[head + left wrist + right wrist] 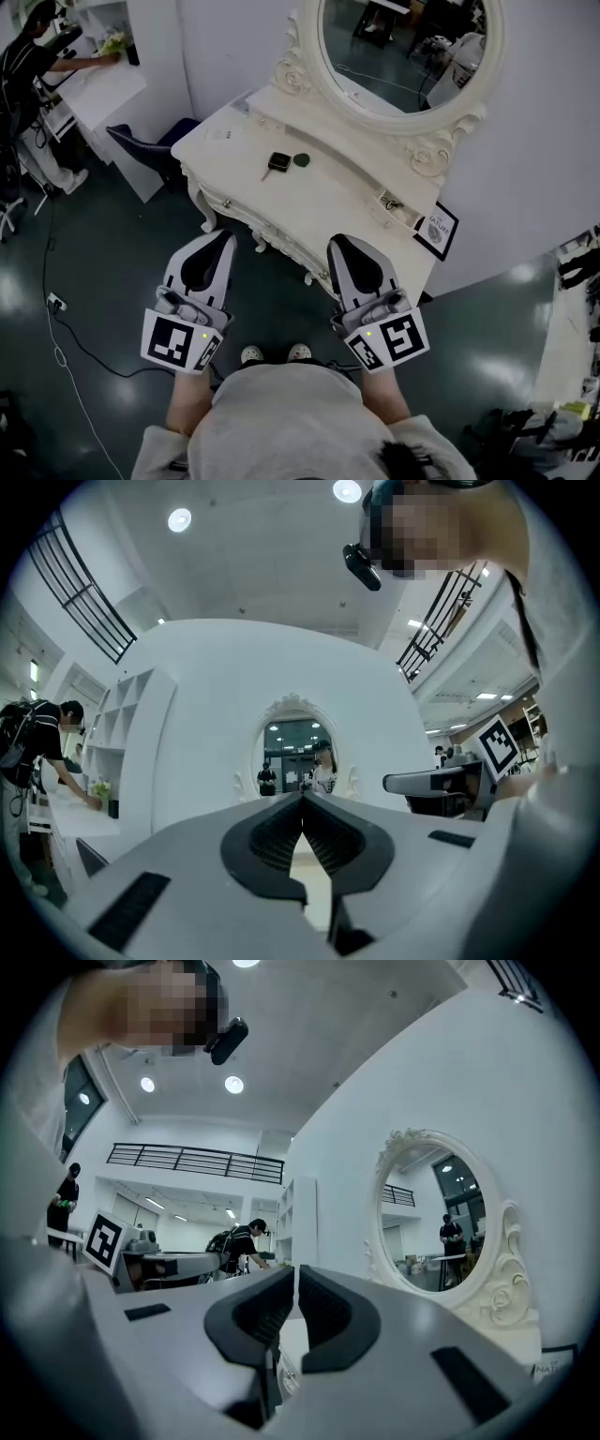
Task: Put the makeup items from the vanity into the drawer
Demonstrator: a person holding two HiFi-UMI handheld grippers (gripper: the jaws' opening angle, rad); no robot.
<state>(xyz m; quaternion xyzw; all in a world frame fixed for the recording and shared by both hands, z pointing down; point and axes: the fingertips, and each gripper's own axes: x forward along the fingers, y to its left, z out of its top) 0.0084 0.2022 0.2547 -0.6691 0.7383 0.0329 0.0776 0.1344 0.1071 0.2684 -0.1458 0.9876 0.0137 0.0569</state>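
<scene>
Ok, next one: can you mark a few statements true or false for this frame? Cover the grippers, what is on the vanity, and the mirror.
1. The left gripper has its fingers together with nothing between them. True.
2. The right gripper holds a makeup item. False: it is shut and empty. The round green item lies on the vanity top.
3. A dark square compact lies beside the round green item. True.
4. The mirror is rectangular with a plain frame. False: it is oval with an ornate white frame.
5. A person leans over a white desk at the head view's upper left. True.
</scene>
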